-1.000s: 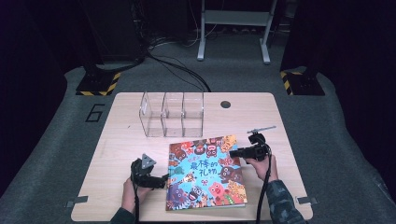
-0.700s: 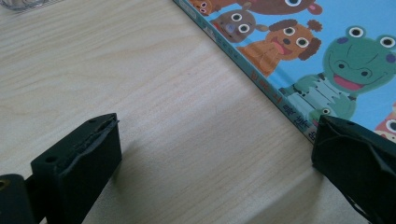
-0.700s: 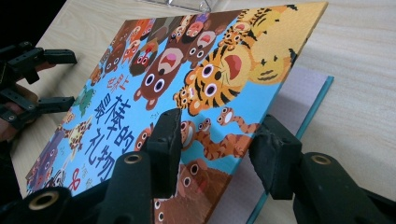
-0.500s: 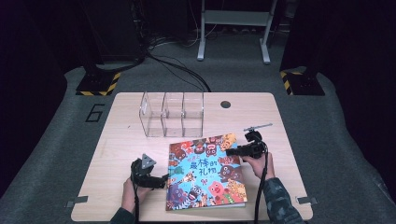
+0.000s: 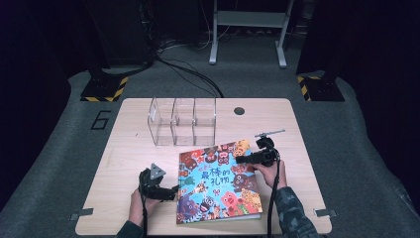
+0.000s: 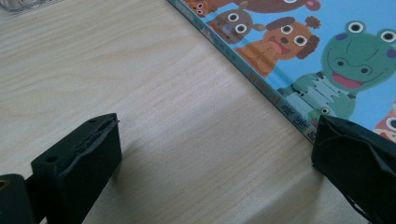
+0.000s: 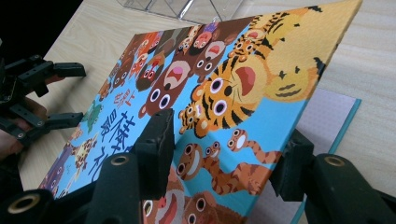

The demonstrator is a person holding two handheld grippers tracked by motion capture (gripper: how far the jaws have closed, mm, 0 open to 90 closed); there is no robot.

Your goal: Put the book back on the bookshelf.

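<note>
A picture book (image 5: 218,183) lies on the tabletop (image 5: 124,148), its cover raised between the right gripper (image 7: 224,154), whose jaws have just been opening. The left gripper (image 6: 210,158) is spread at the spine, likely steadying it.

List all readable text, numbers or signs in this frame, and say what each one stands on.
"6": large grey numeral on the floor mat, left of the table.
"最棒的礼物": title in dark characters on the picture book cover.
Small characters on the book's spine, seen in the left gripper view: too blurred to read.
Clear organizer: no text.
</note>
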